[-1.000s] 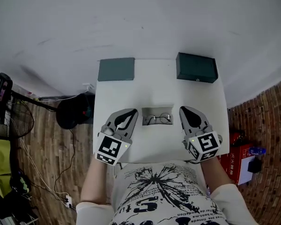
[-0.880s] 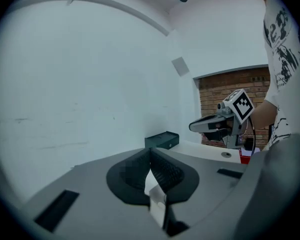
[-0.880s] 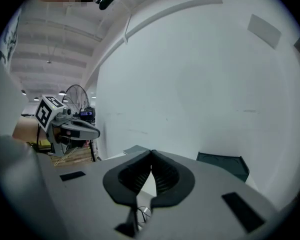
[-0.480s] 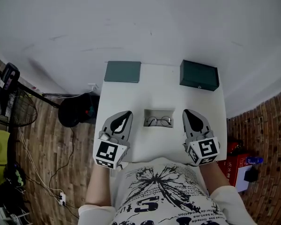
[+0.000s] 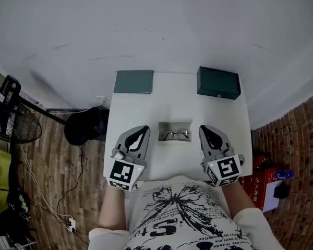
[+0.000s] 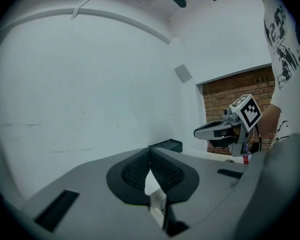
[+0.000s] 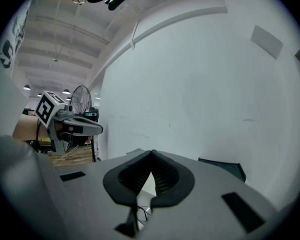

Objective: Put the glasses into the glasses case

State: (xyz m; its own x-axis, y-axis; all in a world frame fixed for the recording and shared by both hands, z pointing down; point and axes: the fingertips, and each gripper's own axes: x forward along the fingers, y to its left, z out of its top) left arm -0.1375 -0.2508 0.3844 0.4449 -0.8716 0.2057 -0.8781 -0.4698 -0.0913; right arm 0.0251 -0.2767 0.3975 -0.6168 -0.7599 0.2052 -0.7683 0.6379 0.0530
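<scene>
- Glasses [image 5: 176, 135] lie flat on a small grey pad [image 5: 167, 125], near the middle of the white table [image 5: 146, 108], lenses side by side and nothing touching them.
- Left gripper [image 5: 144, 130] hovers just left of the pad and right gripper [image 5: 204, 130] just right of it. The glasses sit between the two, within easy reach of either.
- Both point toward the far side, low over the table, like a pair ready at the start line.
- The left gripper's own view shows the ribbed pads meeting at the tips, with only a teardrop gap behind them. It is closed and holds nothing.
- Same story on the right: tips together, nothing between them, and a sliver of wire frame peeks through the gap below.
- The glasses case [image 5: 218, 83], as I read it, is the dark box at the far right corner, with its lid down and well apart from the glasses.
- A flat dark box [image 5: 133, 82] sits at the far left corner; I cannot tell whether it belongs to the case.
- My read is that nothing is under way yet. With the lid down, the case likely needs opening before the glasses go anywhere, and one gripper must open its jaws first.
- The thin wire frame lying flat will want a careful pinch.
</scene>
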